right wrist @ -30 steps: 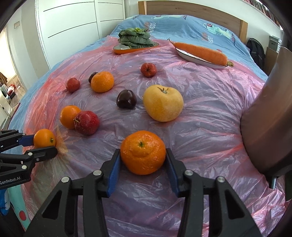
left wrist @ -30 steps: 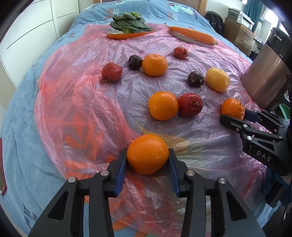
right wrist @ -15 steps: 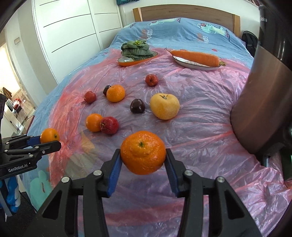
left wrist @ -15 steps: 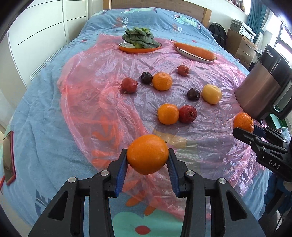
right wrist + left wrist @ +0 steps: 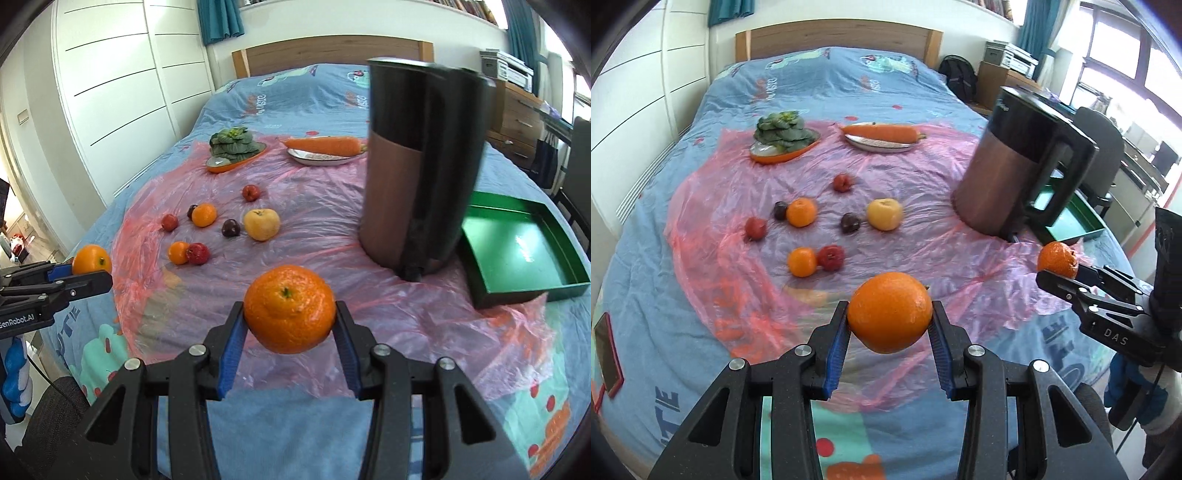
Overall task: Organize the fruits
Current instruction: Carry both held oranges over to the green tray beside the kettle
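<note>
My left gripper (image 5: 889, 325) is shut on a smooth orange (image 5: 889, 312) and holds it in the air above the near edge of the pink plastic sheet (image 5: 923, 177). My right gripper (image 5: 290, 325) is shut on a dimpled tangerine (image 5: 290, 308), also lifted off the bed. Each gripper shows in the other's view: the right one (image 5: 1058, 267) at the right edge, the left one (image 5: 86, 271) at the left edge. Several fruits remain on the sheet: two oranges (image 5: 801, 211), a yellow apple (image 5: 884, 213), red fruits (image 5: 831, 257) and dark plums (image 5: 850, 222).
A tall copper and black kettle (image 5: 421, 166) stands on the sheet's right side. A green tray (image 5: 517, 251) lies just right of it. Leafy greens on an orange dish (image 5: 783, 138) and a carrot on a plate (image 5: 882, 136) sit at the far edge.
Both grippers have risen and pulled back from the sheet with their fruit, so the bed looks farther away. The kettle and the green tray have come into view.
</note>
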Available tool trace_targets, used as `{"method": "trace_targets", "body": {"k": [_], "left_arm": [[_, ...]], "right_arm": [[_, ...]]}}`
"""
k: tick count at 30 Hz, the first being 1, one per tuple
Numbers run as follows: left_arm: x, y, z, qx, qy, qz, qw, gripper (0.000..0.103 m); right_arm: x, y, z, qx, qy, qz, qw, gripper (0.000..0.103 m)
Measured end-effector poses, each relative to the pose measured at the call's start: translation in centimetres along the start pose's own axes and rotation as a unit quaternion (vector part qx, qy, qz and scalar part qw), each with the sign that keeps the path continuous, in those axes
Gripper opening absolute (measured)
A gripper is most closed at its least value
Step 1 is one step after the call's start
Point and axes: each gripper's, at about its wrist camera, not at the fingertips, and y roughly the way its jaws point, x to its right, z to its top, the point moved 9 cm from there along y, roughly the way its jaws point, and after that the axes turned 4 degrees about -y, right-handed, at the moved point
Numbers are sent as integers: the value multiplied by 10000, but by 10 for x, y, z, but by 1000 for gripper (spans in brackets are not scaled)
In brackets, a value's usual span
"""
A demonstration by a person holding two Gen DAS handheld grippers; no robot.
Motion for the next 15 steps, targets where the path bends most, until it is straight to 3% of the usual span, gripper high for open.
{"method": "trace_targets", "body": {"k": [9,15], "left_arm": [[152,1,25,-80,871,-952,9916,37],[233,26,52,-84,1420,-1196,9826,37]], "right_arm": [[125,-57,-10,304,757,-887,9927,43],[210,-70,5,533,1120,-1359,9829,43]]}}
